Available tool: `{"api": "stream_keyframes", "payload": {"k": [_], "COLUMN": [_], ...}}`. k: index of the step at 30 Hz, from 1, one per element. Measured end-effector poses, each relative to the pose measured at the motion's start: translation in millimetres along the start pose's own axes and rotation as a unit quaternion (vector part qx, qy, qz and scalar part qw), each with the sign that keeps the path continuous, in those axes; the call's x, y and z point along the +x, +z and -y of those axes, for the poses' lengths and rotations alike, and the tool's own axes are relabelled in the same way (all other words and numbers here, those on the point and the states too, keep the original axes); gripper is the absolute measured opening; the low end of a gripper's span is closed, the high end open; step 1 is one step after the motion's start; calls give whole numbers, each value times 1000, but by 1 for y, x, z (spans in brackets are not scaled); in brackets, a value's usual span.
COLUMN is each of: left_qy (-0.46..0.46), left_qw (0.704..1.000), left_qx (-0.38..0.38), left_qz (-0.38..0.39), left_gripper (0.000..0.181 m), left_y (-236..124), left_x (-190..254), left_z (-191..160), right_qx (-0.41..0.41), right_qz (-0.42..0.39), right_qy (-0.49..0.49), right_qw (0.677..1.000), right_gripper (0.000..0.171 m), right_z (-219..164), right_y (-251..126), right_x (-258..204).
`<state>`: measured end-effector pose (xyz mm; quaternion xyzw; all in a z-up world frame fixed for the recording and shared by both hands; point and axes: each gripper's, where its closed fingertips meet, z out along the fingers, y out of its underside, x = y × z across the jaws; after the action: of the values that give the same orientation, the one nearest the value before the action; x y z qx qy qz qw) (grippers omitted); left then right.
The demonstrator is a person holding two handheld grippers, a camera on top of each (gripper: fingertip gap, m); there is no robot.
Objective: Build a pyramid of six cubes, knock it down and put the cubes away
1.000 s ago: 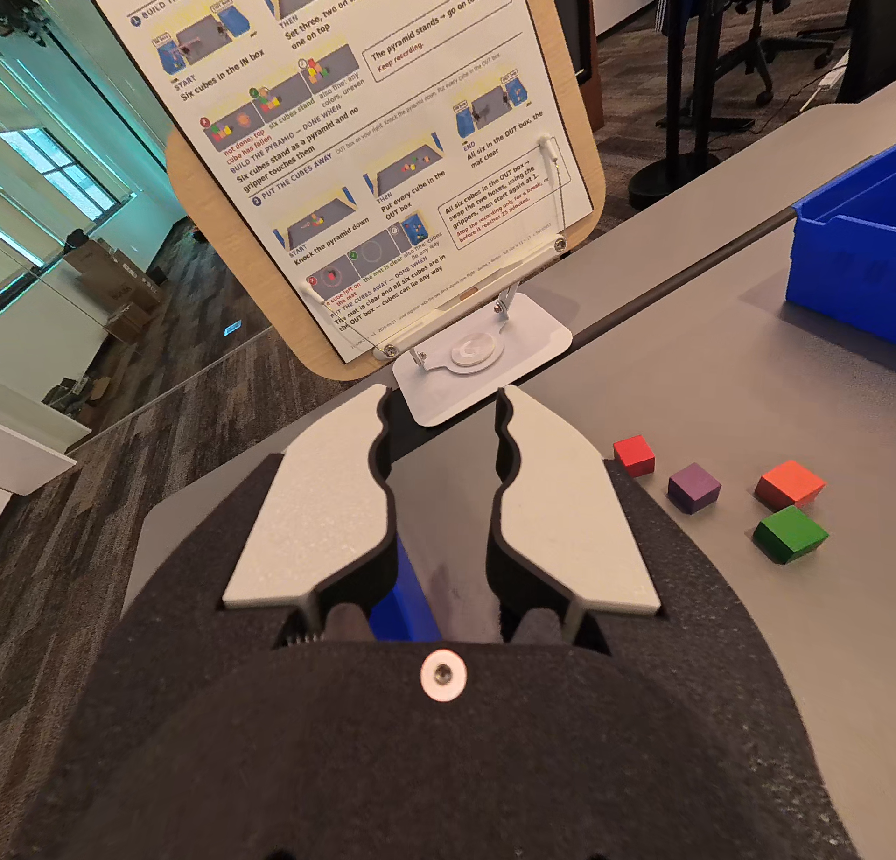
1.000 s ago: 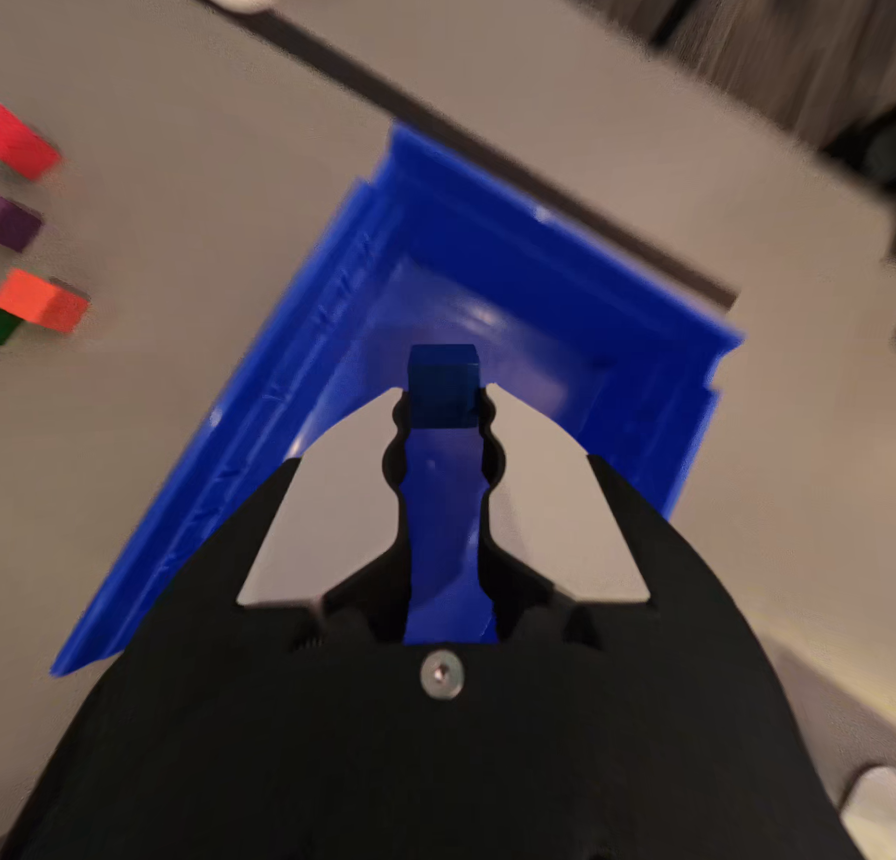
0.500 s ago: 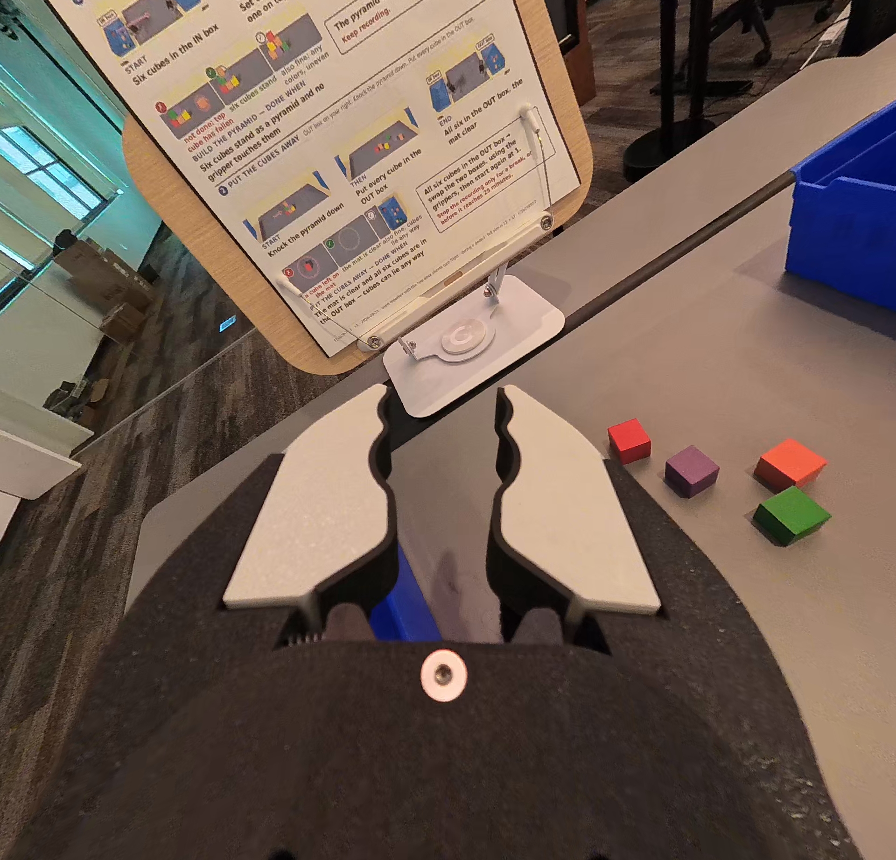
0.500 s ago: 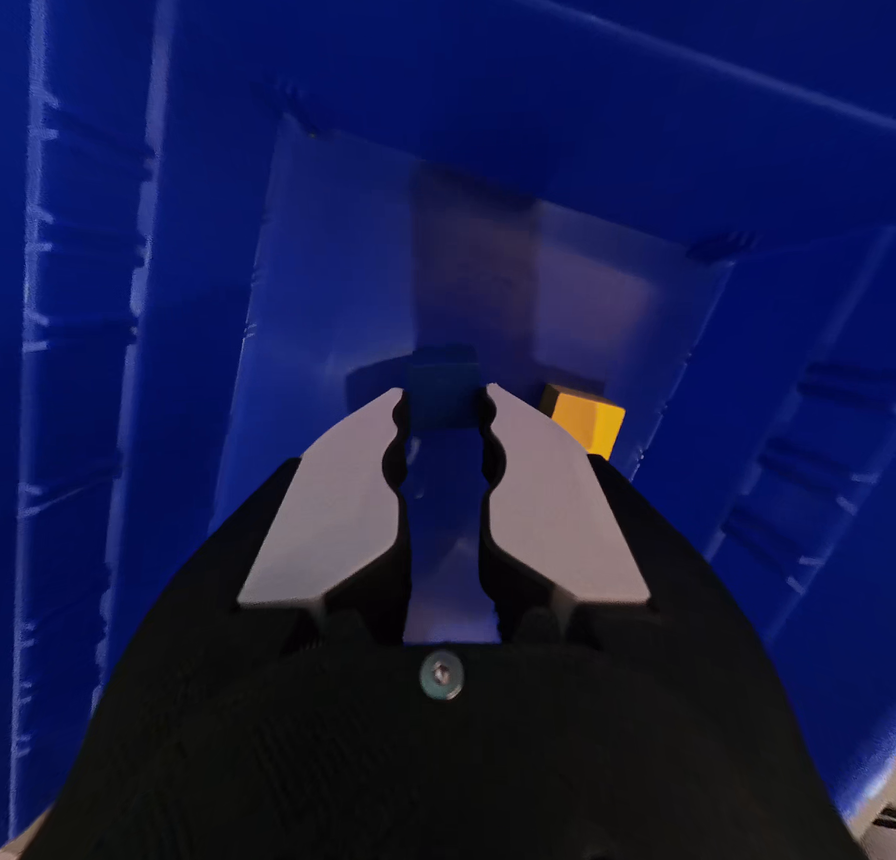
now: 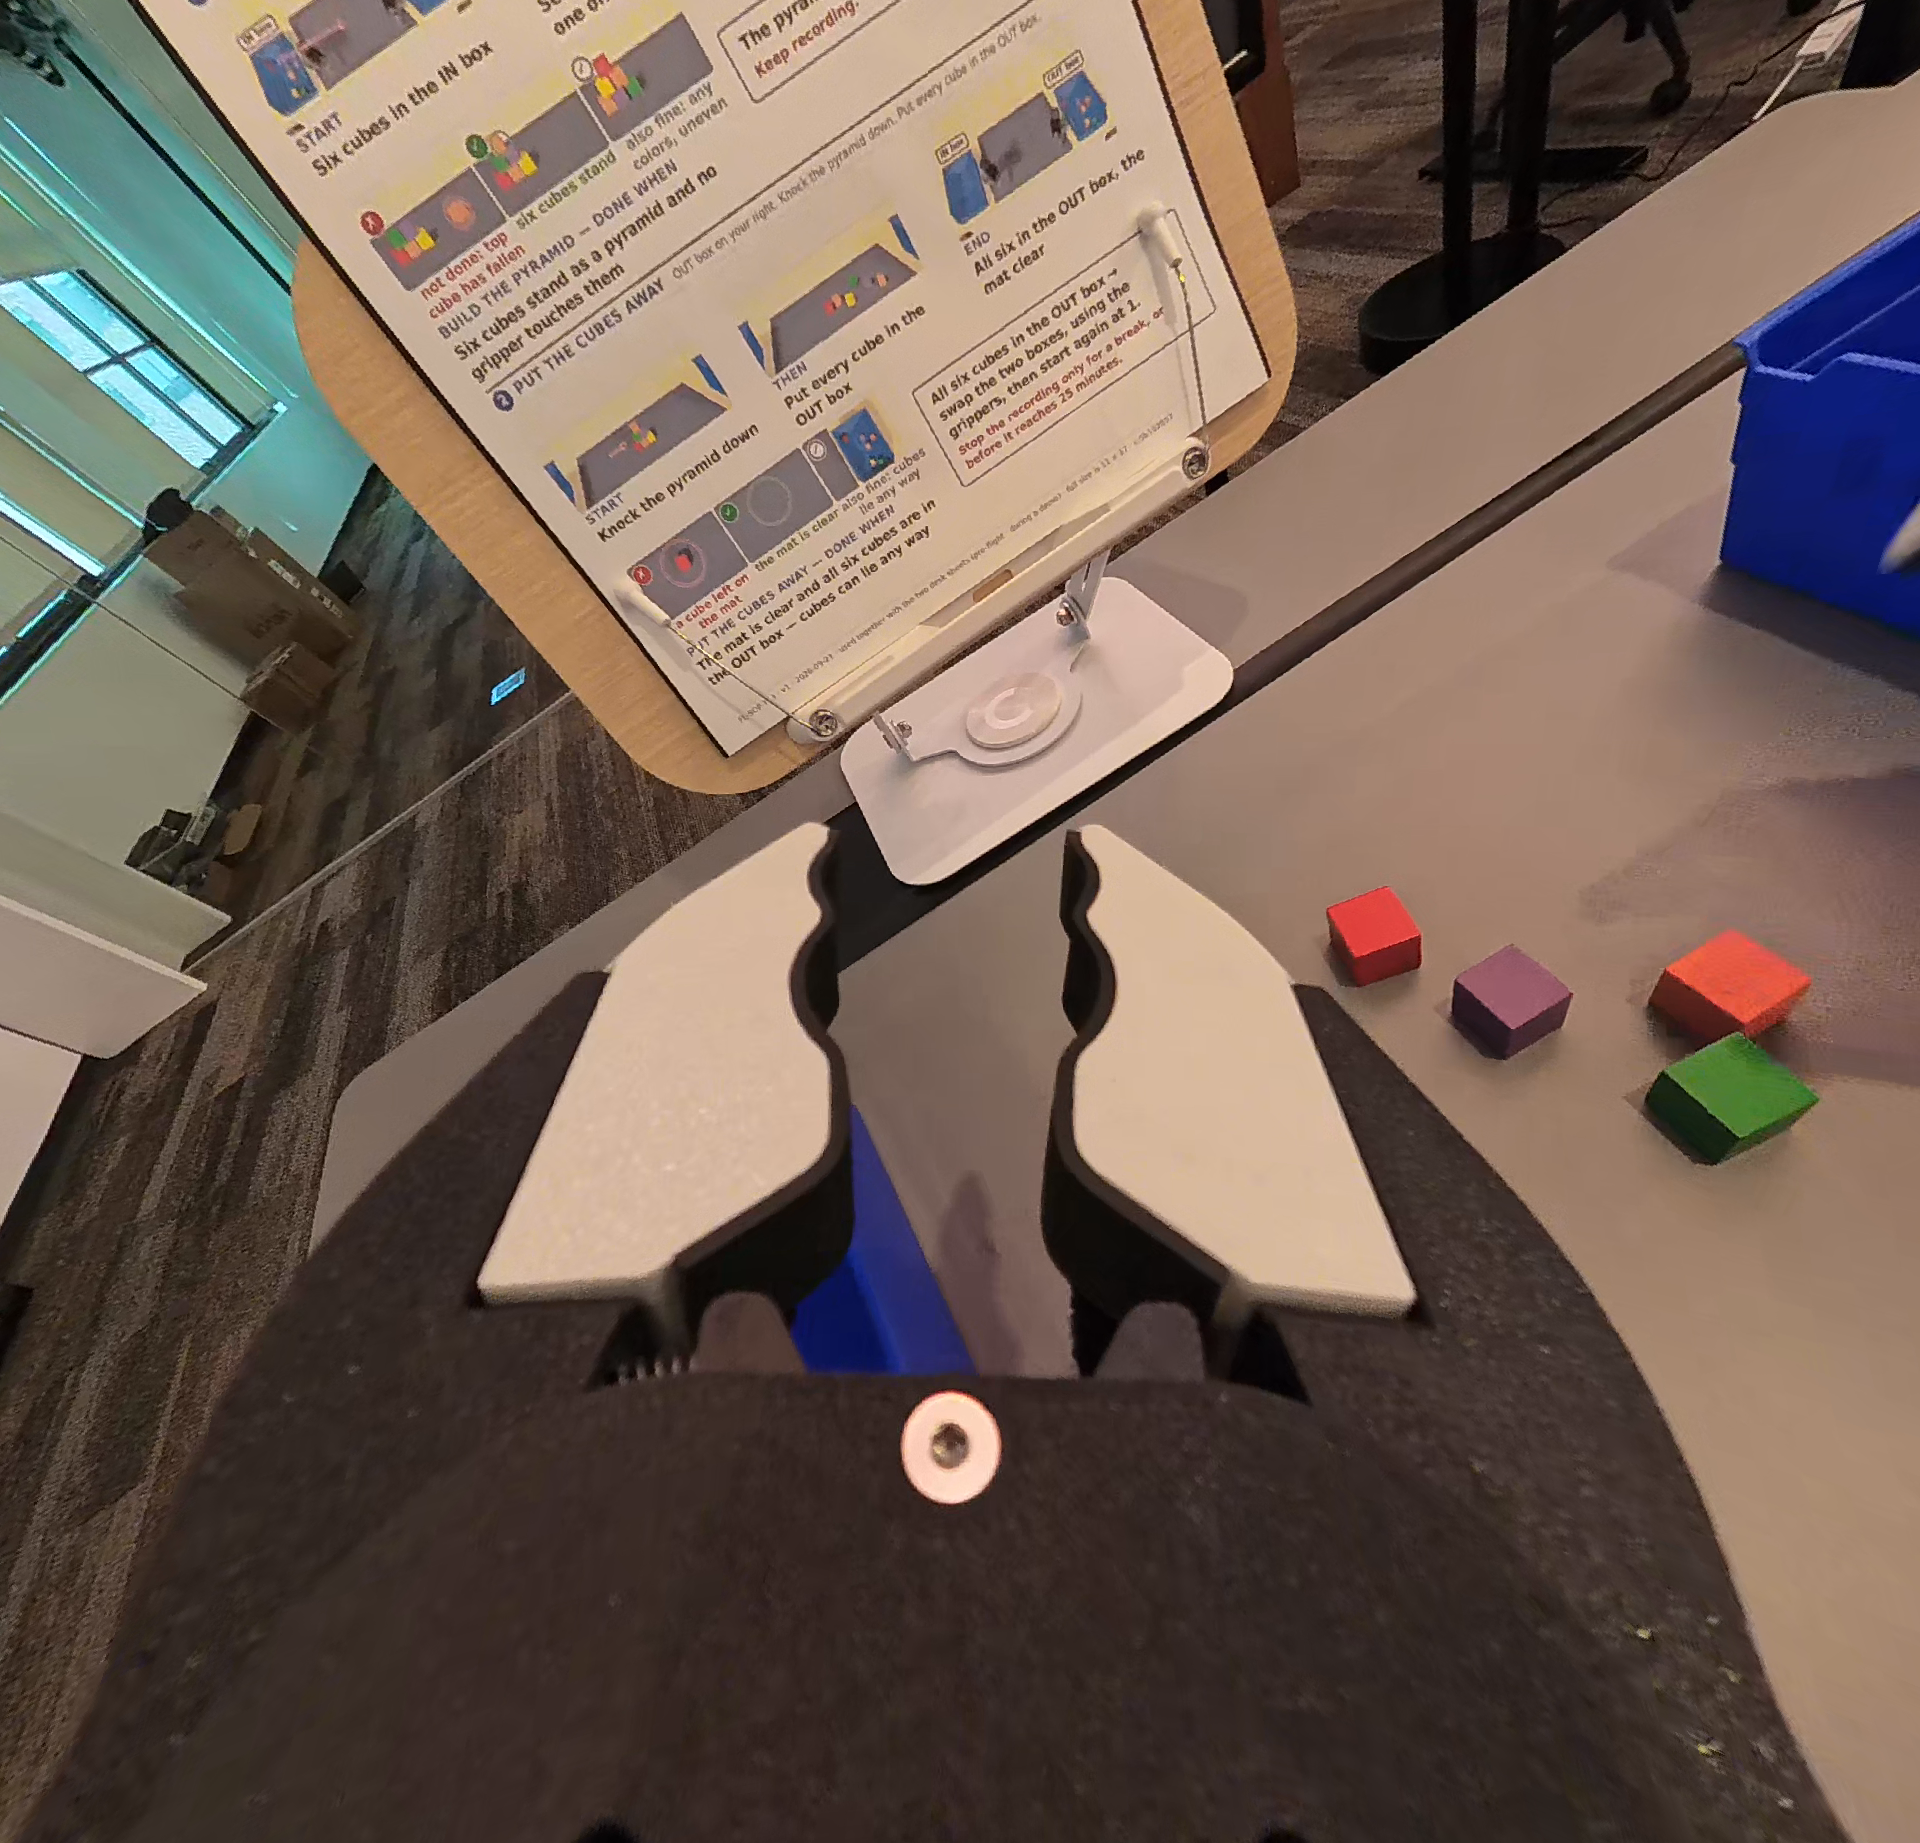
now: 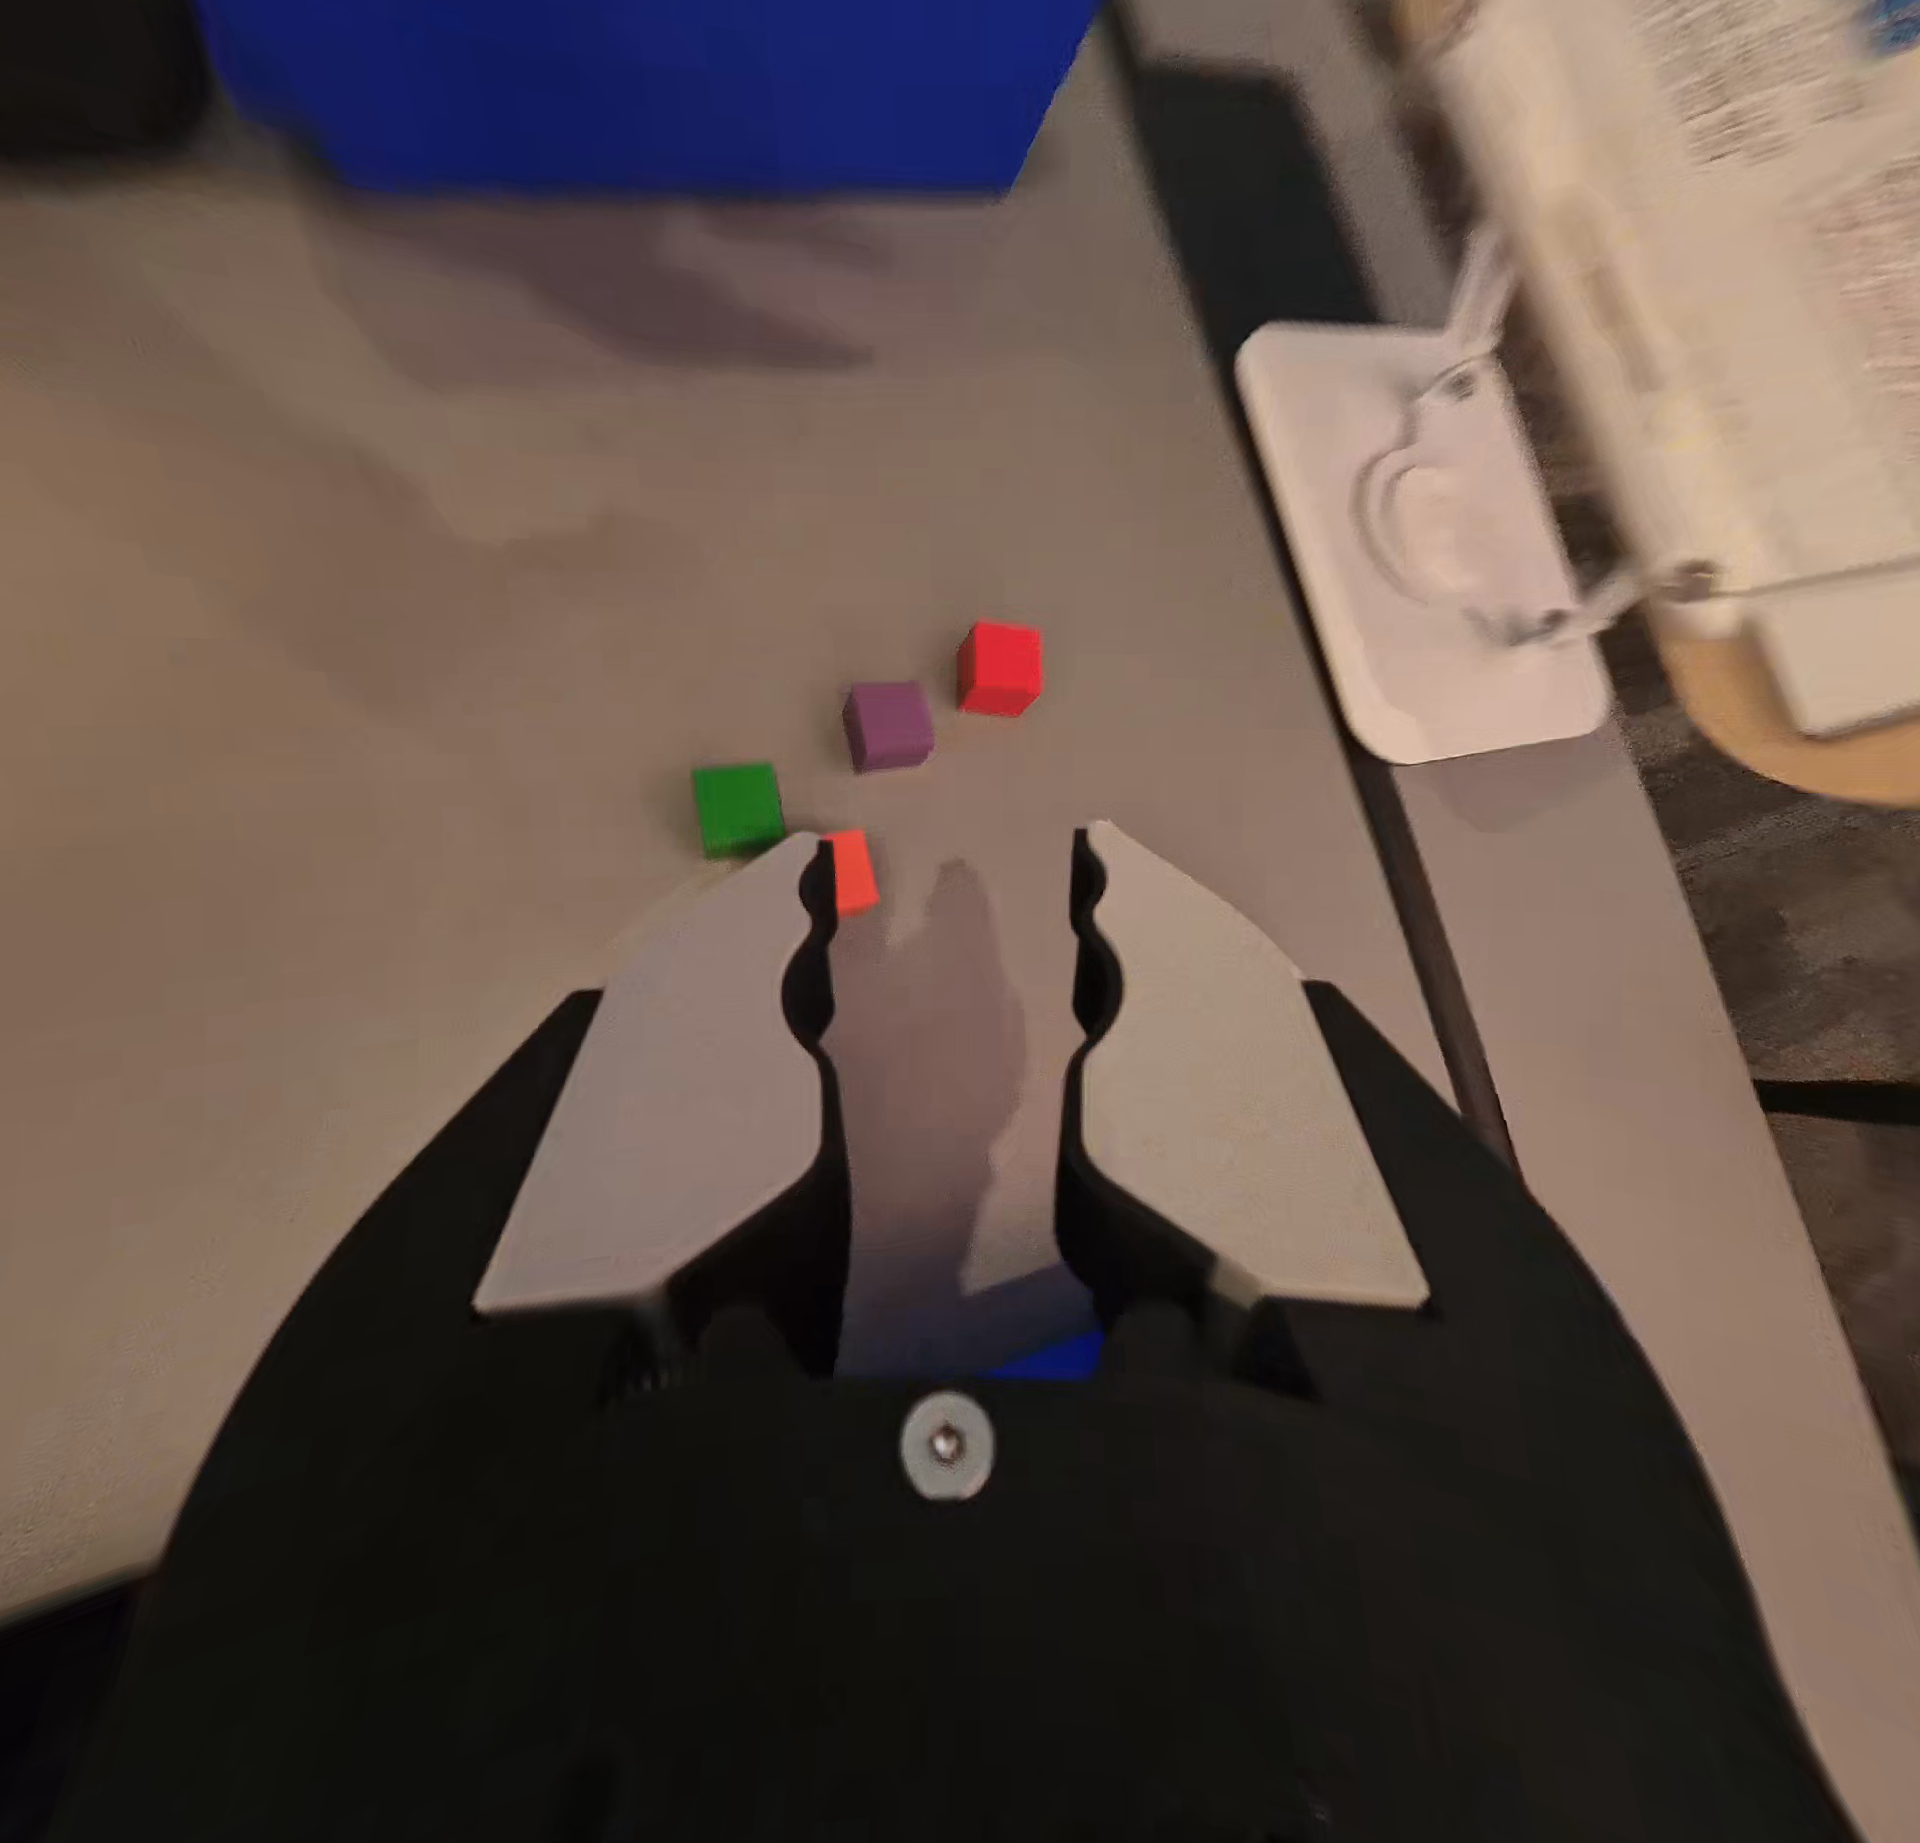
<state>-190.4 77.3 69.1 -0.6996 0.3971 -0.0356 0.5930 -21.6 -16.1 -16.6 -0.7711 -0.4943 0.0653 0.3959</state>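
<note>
Four cubes lie loose on the grey mat [image 5: 1455, 754]: red [image 5: 1374, 933], purple [image 5: 1509, 998], orange [image 5: 1730, 981] and green [image 5: 1730, 1097]. My left gripper [image 5: 945, 837] is open and empty, held over the table's left edge, left of the cubes. My right gripper [image 6: 945, 843] is open and empty above the mat. The red [image 6: 1000, 667], purple [image 6: 887, 723] and green [image 6: 738, 806] cubes lie just beyond its tips. The orange cube [image 6: 852, 868] shows beside its left fingertip, on the mat below. The view is blurred.
A blue box [image 5: 1829, 443] stands at the far right; another blue box [image 5: 883, 1274] shows below between my left fingers. A blue box [image 6: 644, 58] fills the top of the right wrist view. A white stand [image 5: 1029, 723] with an instruction board [image 5: 727, 287] is at the table's back edge. There is about 20 centimetres between the tips of the two grippers.
My right gripper carried a blue cube into the blue box, where a yellow cube lay, opened, left the cube there, then pulled out and swung over the loose cubes. The left gripper barely moved.
</note>
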Motion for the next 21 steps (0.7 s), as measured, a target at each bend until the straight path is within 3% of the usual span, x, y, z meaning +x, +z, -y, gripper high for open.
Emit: {"api": "stream_keyframes", "payload": {"k": [3,9,17,18,21], "left_qy": [5,7,18,21,34], "left_qw": [1000,1000,1000,1000,999], "left_qx": [-3,-1,-10,-13,-22], "left_qz": [4,9,5,4,10], "left_gripper": [40,40,40,40,40], "left_y": [-1,-3,-1,0,2], "left_x": [-1,-6,-1,-1,-1], "left_z": [-1,0,-3,-4,-7], "right_qx": [-74,-193,-239,-245,-195], "right_qz": [70,75,77,74,53], "right_qy": [-22,-58,-72,-86,-105], "right_qw": [995,977,965,963,974], "right_gripper": [39,39,39,31,29], "right_z": [-23,-62,-78,-78,-51], "right_y": [48,84,102,102,86], "right_x": [-26,-37,-43,-42,-37]}}
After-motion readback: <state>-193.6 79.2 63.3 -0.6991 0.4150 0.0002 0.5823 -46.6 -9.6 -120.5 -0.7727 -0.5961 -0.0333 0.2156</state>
